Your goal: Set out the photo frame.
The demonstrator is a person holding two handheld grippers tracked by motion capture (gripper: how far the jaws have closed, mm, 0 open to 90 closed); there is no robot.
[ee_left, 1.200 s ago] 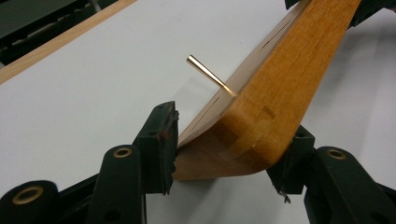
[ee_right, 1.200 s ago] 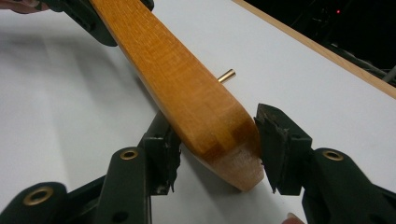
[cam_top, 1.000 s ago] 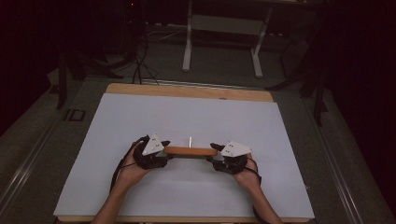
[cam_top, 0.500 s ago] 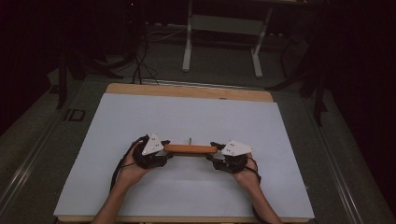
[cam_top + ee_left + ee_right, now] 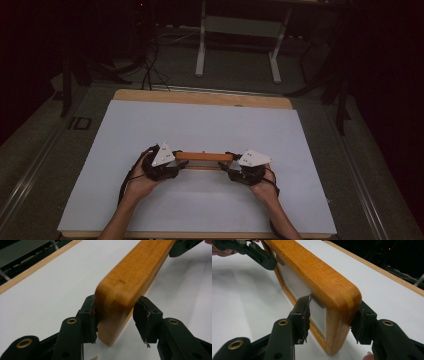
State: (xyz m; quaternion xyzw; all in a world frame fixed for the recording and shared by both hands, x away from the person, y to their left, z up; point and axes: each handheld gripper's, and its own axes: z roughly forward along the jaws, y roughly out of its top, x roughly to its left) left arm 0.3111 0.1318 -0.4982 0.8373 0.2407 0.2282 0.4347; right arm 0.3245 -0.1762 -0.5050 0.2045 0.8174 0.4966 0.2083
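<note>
While the wooden picture frame (image 5: 203, 156) stands on edge near the table's (image 5: 300, 150) 6 o'clock edge, long axis 9-to-3, left gripper (image 5: 117, 323) straddles its 9 o'clock end, jaws just closing, one pad touching, other apart. Right gripper (image 5: 333, 320) straddles the 3 o'clock end; grip unclear.

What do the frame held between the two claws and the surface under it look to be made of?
The frame looks like varnished wood: orange-brown grain, visible corner joints, a pale, glassy-looking panel inside. The table top appears to be a matte white sheet over a wooden board, whose bare edge shows at the far side.
</note>
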